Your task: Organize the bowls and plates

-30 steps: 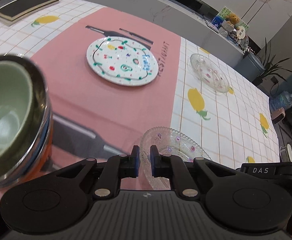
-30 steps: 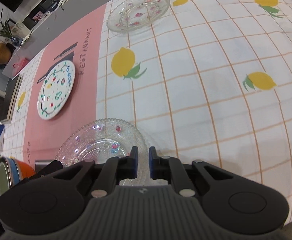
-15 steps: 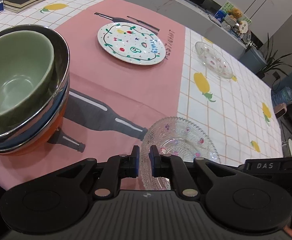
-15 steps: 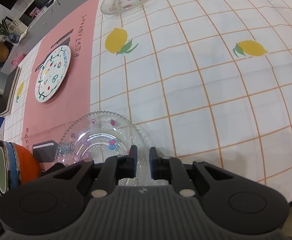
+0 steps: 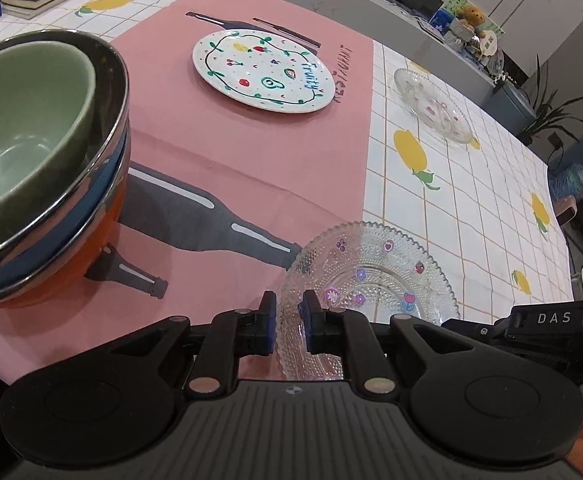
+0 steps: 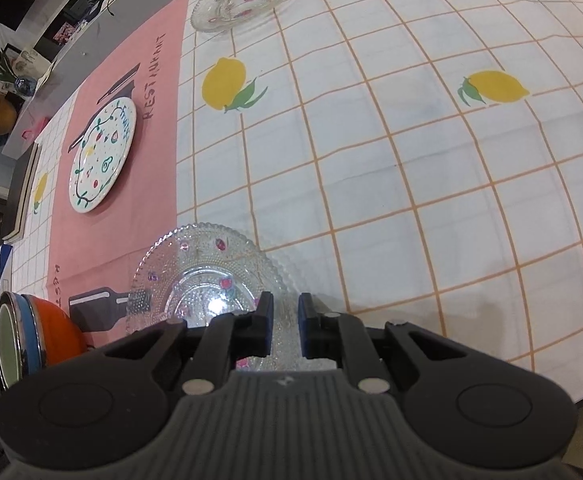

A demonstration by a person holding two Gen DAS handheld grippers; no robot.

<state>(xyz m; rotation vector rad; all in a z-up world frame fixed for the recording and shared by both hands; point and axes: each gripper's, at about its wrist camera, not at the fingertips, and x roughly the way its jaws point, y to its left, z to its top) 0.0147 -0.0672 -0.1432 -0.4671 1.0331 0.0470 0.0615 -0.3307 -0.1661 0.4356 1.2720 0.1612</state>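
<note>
A stack of nested bowls, green inside steel, blue and orange (image 5: pixel 39 168), stood left. The left gripper (image 5: pixel 289 322) was opening over the near clear beaded glass plate (image 5: pixel 371 276); the right gripper (image 6: pixel 285 326) hung nearly closed, seemingly empty. Next, probably: gather the plates together.

Your left wrist cam looks steeply down, close over the near glass plate (image 5: pixel 371 276), bowl stack (image 5: pixel 43 168) left of it. Your right wrist cam does likewise; both share that plate (image 6: pixel 207 280) and the painted plate (image 6: pixel 102 160) beyond.
</note>
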